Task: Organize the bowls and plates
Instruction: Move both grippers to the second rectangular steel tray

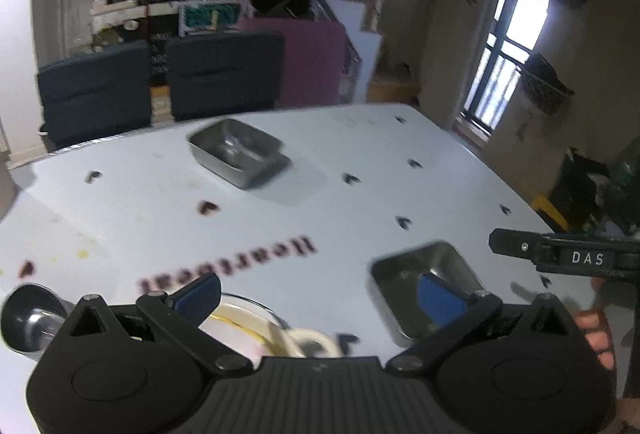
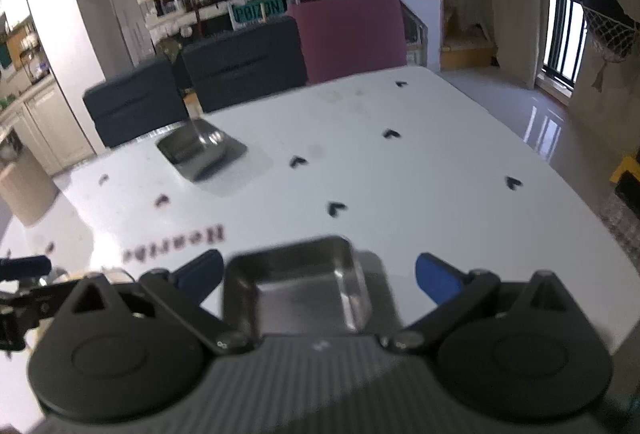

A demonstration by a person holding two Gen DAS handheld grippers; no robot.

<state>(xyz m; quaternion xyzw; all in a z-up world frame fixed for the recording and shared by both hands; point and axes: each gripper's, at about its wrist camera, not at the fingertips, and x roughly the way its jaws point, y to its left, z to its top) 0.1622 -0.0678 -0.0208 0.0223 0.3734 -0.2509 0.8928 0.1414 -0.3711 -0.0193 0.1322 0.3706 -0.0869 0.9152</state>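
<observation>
A square steel dish [image 1: 428,286] sits on the white table [image 1: 320,206] near its front right; it also shows in the right wrist view [image 2: 298,288]. A second steel dish [image 1: 238,150] sits farther back; in the right wrist view it [image 2: 200,150] lies at the far left. A white plate with a yellow rim [image 1: 248,326] and a round steel bowl [image 1: 30,314] lie at the front left. My left gripper [image 1: 320,298] is open above the plate. My right gripper [image 2: 318,274] is open, its fingers either side of the near dish and above it. Its arm [image 1: 560,254] enters from the right.
Two dark chairs [image 1: 160,86] and a maroon chair [image 2: 348,34] stand along the table's far edge. The tablecloth carries printed lettering [image 1: 224,266] and small dark marks. A cardboard cylinder [image 2: 24,190] stands left of the table. A window [image 1: 512,34] is at the right.
</observation>
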